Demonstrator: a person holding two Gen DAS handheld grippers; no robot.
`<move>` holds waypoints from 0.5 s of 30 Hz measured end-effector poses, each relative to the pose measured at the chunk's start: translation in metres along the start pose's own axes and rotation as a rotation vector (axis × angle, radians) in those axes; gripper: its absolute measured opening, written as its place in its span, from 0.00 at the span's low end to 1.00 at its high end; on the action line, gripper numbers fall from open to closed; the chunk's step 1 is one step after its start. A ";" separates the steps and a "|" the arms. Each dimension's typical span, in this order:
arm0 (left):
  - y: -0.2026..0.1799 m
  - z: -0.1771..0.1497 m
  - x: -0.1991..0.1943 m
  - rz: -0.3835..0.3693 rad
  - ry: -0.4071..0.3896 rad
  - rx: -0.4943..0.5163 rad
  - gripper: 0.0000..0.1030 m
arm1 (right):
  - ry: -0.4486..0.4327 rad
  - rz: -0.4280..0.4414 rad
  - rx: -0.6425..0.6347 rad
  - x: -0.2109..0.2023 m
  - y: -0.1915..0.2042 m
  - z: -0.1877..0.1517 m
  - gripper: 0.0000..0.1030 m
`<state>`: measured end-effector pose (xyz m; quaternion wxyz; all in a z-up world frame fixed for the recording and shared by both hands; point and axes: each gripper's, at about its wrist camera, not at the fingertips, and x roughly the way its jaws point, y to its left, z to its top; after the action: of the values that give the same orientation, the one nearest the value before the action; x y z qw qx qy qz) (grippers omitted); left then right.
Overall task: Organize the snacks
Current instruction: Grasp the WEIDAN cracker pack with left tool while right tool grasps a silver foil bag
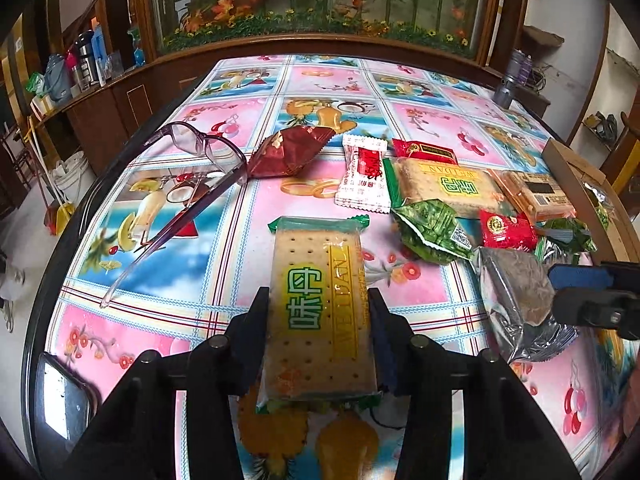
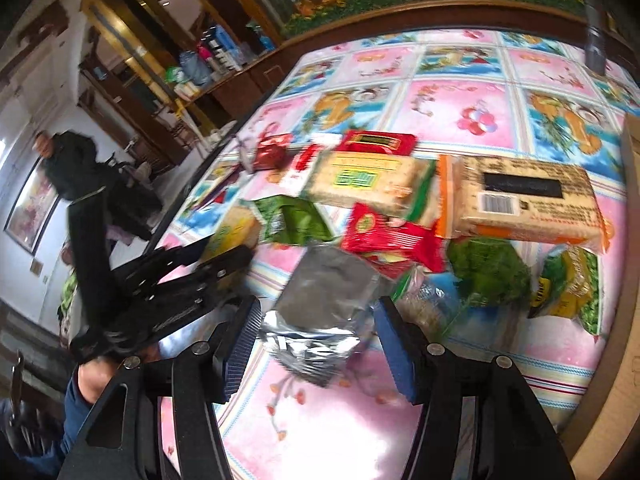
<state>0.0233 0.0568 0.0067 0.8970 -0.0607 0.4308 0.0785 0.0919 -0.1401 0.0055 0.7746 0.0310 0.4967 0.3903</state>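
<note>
Snack pile (image 1: pixel 460 200) crowds right side; glasses (image 1: pixel 192 168) block left; far tablecloth (image 1: pixel 320 80) bare.

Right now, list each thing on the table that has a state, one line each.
Left gripper: jaws closed on the cracker pack.
Cracker pack: sealed, gripped at both long edges.
Right gripper: jaws open around the silver pouch.
Silver pouch: crumpled, not gripped.
Glasses: unfolded, lying on the tablecloth.

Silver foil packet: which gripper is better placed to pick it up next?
Right. The right gripper already straddles the silver foil packet with jaws open, while the left gripper is closed on the cracker pack.
</note>
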 end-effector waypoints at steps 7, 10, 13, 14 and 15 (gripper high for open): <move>0.000 0.001 0.002 -0.010 -0.012 -0.003 0.44 | -0.016 -0.077 -0.042 0.012 0.006 0.000 0.62; -0.003 0.001 0.003 -0.005 -0.009 0.010 0.45 | -0.022 -0.112 -0.091 0.018 0.019 -0.001 0.64; -0.008 0.001 0.004 0.011 -0.003 0.035 0.48 | -0.018 -0.156 -0.133 0.028 0.032 -0.003 0.67; -0.008 0.001 0.004 0.011 -0.003 0.035 0.48 | -0.024 -0.181 -0.156 0.032 0.036 -0.003 0.68; -0.008 0.001 0.004 0.009 -0.004 0.033 0.47 | -0.022 -0.204 -0.183 0.036 0.040 -0.004 0.69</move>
<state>0.0282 0.0498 0.0045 0.8983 -0.0439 0.4306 0.0758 0.0731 -0.0907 -0.0052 0.8153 -0.0863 0.4509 0.3528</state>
